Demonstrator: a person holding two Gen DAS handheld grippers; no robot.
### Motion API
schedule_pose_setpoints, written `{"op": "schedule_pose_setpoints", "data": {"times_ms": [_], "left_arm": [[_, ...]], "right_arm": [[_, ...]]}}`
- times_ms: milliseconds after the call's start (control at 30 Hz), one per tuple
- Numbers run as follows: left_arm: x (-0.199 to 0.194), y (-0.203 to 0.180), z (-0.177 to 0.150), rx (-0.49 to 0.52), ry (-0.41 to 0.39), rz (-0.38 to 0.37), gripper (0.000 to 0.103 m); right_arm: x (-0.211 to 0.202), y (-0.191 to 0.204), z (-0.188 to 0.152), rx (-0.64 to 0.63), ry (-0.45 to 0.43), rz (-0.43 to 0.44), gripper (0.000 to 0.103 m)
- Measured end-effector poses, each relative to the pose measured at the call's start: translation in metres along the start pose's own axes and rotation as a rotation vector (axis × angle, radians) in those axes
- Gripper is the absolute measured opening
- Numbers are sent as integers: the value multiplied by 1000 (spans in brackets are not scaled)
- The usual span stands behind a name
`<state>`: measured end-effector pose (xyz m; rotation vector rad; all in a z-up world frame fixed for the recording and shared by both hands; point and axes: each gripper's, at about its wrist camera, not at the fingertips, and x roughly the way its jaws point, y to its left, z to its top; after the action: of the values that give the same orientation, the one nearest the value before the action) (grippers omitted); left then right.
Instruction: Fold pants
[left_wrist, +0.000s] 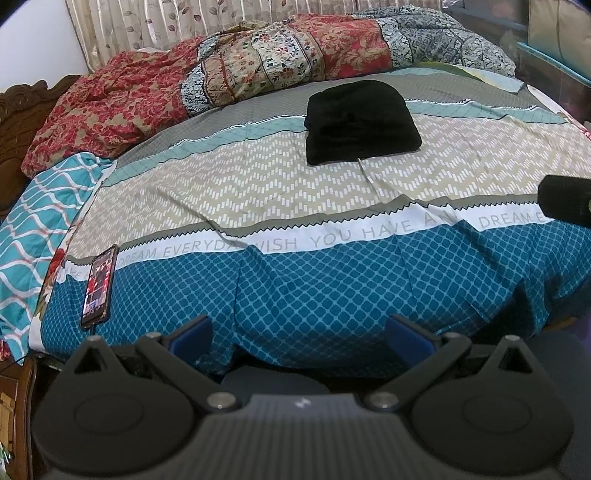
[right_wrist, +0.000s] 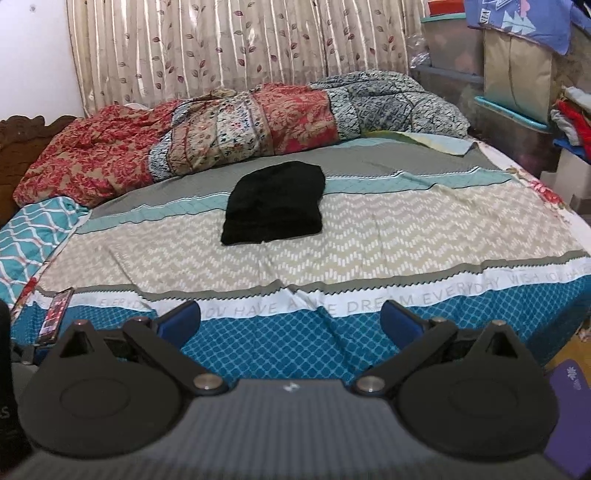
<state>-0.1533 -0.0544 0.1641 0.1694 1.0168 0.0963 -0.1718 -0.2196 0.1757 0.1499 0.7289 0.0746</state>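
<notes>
Here, a phone (left_wrist: 99, 286) lies at the lower left on the bedsheet (left_wrist: 295, 192). The folded black pants (left_wrist: 360, 122) sit upper centre, well apart from the left gripper (left_wrist: 301, 334) and right gripper (right_wrist: 291, 319), both jaws spread, empty.

Matt black cloth pants (left_wrist: 360, 122) — printed cotton sheet (left_wrist: 258, 177)
</notes>
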Motion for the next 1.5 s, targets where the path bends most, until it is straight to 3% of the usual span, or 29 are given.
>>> {"op": "schedule_pose_setpoints", "data": {"times_ms": [467, 1500], "left_arm": [[-1, -4, 1, 15, 1, -1, 103], [3, -4, -2, 13, 10, 7, 103]], "right_arm": [[2, -3, 1, -22, -14, -64, 103], [8, -18, 1, 15, 6, -102, 103]]}}
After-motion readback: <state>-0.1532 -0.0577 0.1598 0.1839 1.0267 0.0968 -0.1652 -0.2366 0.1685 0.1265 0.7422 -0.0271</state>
